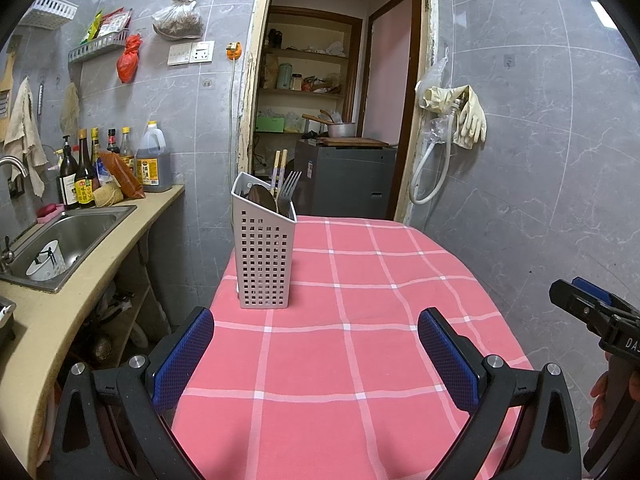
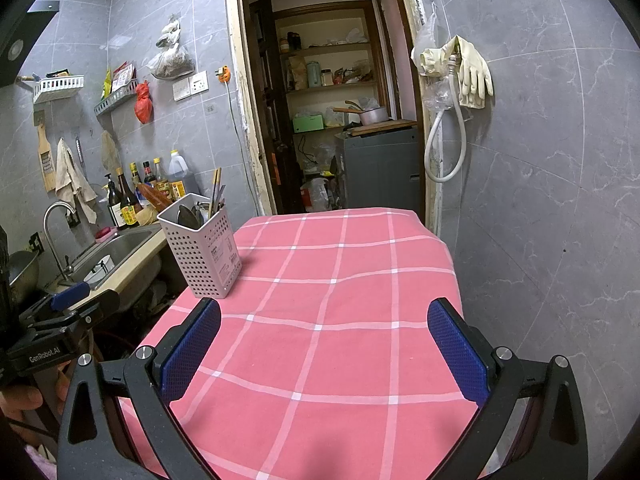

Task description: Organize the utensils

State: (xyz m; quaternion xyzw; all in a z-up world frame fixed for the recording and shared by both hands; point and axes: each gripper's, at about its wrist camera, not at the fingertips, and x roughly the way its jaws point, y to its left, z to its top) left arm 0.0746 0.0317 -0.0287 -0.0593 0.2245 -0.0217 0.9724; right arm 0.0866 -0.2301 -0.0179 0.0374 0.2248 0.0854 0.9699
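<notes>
A: Count check. You hold two tools. Your left tool (image 1: 316, 344) has its blue pads spread apart with nothing between them; your right tool (image 2: 324, 340) is likewise spread apart and holds nothing. Each hangs above the near end of the counter (image 1: 360, 360).

B: Utensils?

A: All of them stand in one holder (image 1: 265, 248), a pale perforated bin. You can count two chopsticks (image 1: 279, 168), one fork (image 1: 290, 188) with tines up, and one dark spoon (image 1: 262, 198). The right wrist view shows a second spoon bowl (image 2: 197, 216) beside the first, but it is too small to confirm.

B: Where is the holder?

A: Upright at the counter's left edge, well ahead of your left tool, near the sink side. None of the utensils lies loose on the cloth.

B: Surface and room?

A: One pink tablecloth (image 2: 340, 300) with white grid lines covers the counter. To your left runs a beige worktop with one steel sink (image 1: 76, 236), one white cup (image 1: 46, 266) in it, and a row of sauce bottles (image 1: 84, 176) behind. The walls are grey tile. An open doorway (image 1: 332, 80) ahead shows pantry shelves; one pair of rubber gloves (image 1: 468, 116) hangs on the wall to its right.
</notes>
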